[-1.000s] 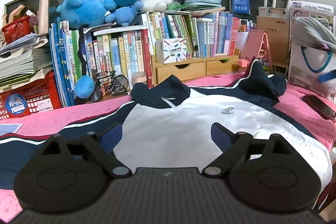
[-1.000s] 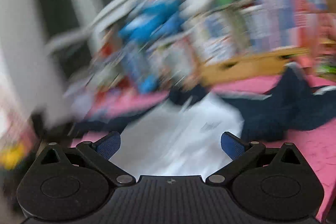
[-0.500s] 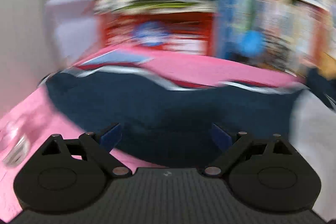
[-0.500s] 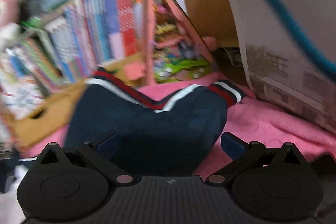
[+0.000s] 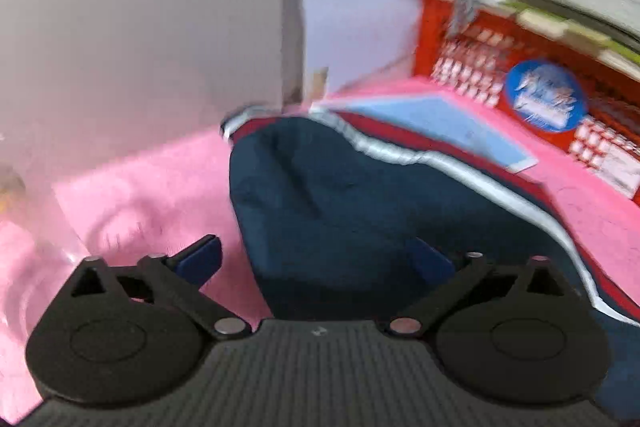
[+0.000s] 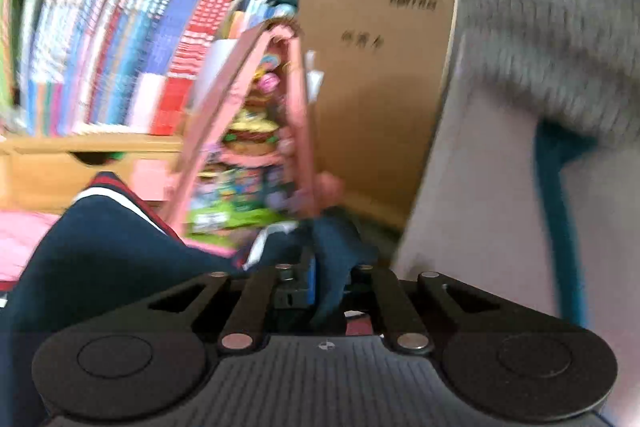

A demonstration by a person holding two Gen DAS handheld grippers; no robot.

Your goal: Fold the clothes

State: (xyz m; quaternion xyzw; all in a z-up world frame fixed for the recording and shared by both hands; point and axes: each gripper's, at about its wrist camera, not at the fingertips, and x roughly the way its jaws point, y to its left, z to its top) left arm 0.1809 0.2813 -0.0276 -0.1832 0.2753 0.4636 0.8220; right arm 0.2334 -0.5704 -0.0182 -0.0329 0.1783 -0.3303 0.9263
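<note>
Sleeves of a navy jacket with white and red piping lie spread over a pink bed cover. The right tongs (image 6: pixel 320 287) are closing, pads pinching a bunched navy cuff (image 6: pixel 340 251) near a cardboard box (image 6: pixel 376 99) and a row of books (image 6: pixel 120 59). The left tongs (image 5: pixel 316 259) are opening, spread wide, with the other sleeve (image 5: pixel 340 195) lying between them, ungripped, just short of a red basket (image 5: pixel 540 67). Folding well likely means pinching this cuff at its end too, then carrying both sleeves inward together, level and taut, so the fabric lands flat.
</note>
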